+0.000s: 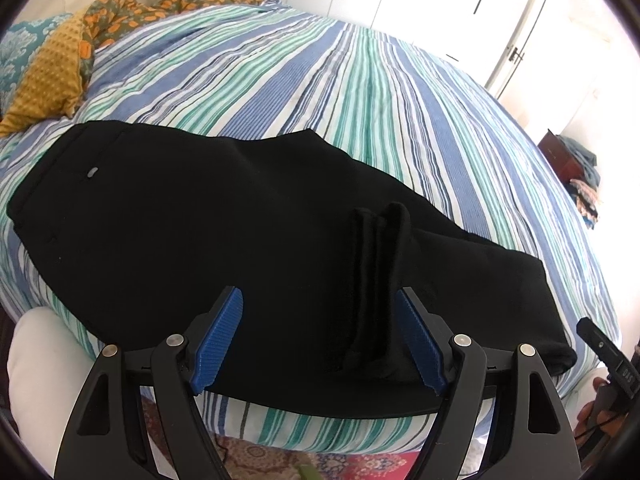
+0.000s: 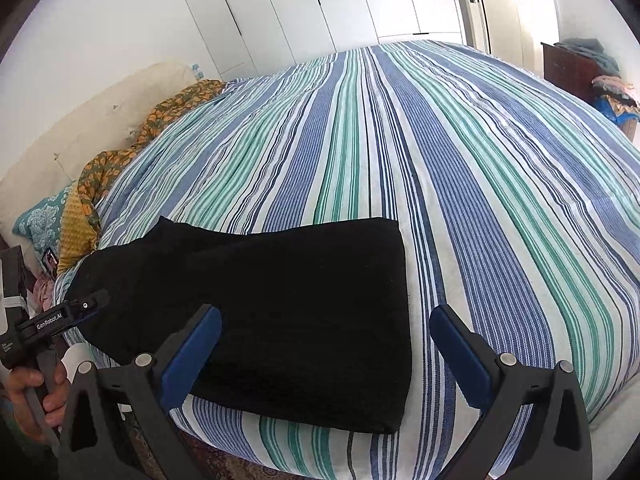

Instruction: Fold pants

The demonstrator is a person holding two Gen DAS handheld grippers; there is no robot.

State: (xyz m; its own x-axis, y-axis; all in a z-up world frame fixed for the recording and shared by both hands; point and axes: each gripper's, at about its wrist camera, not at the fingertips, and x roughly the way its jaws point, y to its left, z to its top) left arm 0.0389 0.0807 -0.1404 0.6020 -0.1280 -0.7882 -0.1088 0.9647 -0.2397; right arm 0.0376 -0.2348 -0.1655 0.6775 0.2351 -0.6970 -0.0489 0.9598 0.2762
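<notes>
Black pants [image 1: 200, 220] lying on the striped bed [image 1: 360, 92]; both grippers, left [image 1: 320, 340] and right [image 2: 324, 352], hovering, fingers spread, gripping nothing.

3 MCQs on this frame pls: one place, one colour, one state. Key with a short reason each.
1. The pants lie:
A. on the striped bedspread
B. on the floor
C. on a chair

2. The pants are:
A. white
B. black
C. red

3. The right hand-held gripper is:
A. shut on the pants
B. shut, holding nothing
C. open, holding nothing

Key:
1 A, stripes show all around the cloth.
2 B, plain black in both views.
3 C, its blue pads stand wide apart, clear of the cloth.
</notes>
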